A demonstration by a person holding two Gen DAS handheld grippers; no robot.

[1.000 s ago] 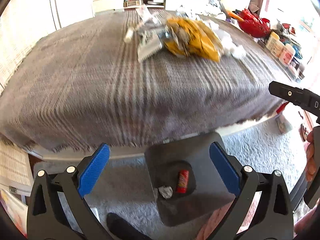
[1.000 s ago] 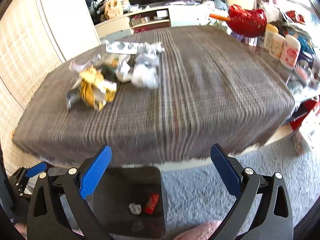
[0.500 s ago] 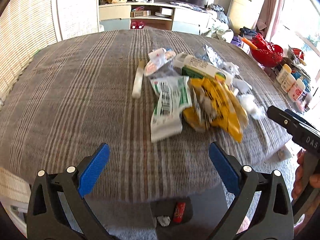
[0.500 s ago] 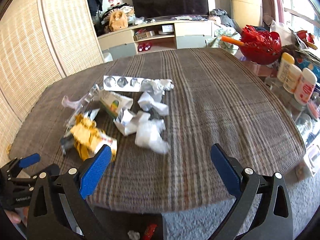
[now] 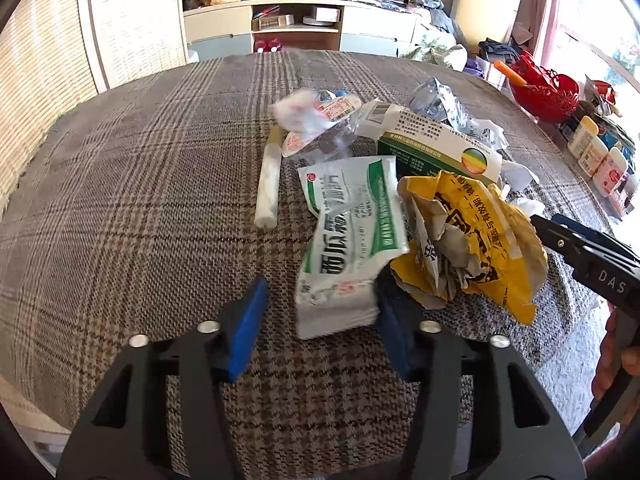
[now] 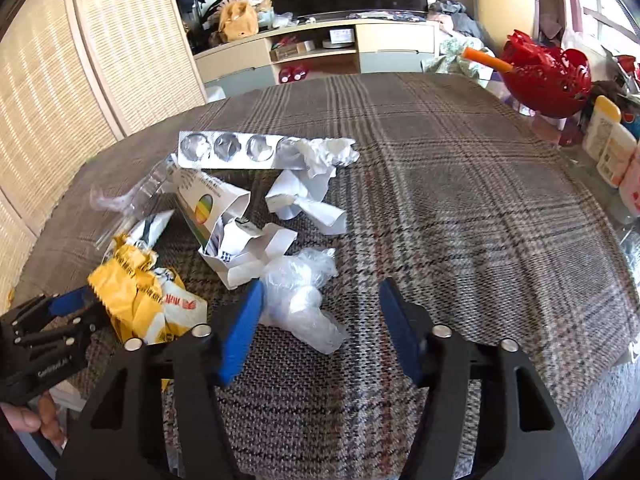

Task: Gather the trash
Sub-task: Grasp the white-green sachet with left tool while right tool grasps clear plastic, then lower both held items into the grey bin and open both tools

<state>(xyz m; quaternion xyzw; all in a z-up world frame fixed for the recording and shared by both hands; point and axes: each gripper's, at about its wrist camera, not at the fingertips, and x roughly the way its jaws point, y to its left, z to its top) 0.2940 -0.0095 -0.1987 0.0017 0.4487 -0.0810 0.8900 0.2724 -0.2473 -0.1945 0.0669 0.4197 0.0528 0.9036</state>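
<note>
A pile of trash lies on the plaid tablecloth [image 5: 120, 220]. In the left wrist view my left gripper [image 5: 320, 320] is open, its jaws either side of the near end of a green-and-white packet [image 5: 348, 232]. Beside it are a crumpled yellow wrapper [image 5: 472, 240], a green-and-white box [image 5: 436, 148], a white stick [image 5: 267, 188] and clear wrappers [image 5: 316, 120]. In the right wrist view my right gripper [image 6: 320, 320] is open around a crumpled clear plastic bag [image 6: 300, 296]. A blister strip [image 6: 236, 150], crumpled paper [image 6: 304, 196], the box [image 6: 216, 204] and the yellow wrapper [image 6: 132, 292] lie behind.
A red basket [image 6: 548, 76] and bottles [image 6: 608, 140] stand at the table's right edge. A TV cabinet [image 5: 300, 24] and wicker panels [image 6: 48, 100] are beyond. The right gripper's body [image 5: 592, 256] shows at the right of the left view; the left gripper's body [image 6: 48, 344] shows at lower left.
Both grippers have risen from over the floor bin and moved forward onto the table, close to the trash pile. Both sets of jaws have narrowed. The bin has dropped out of view.
</note>
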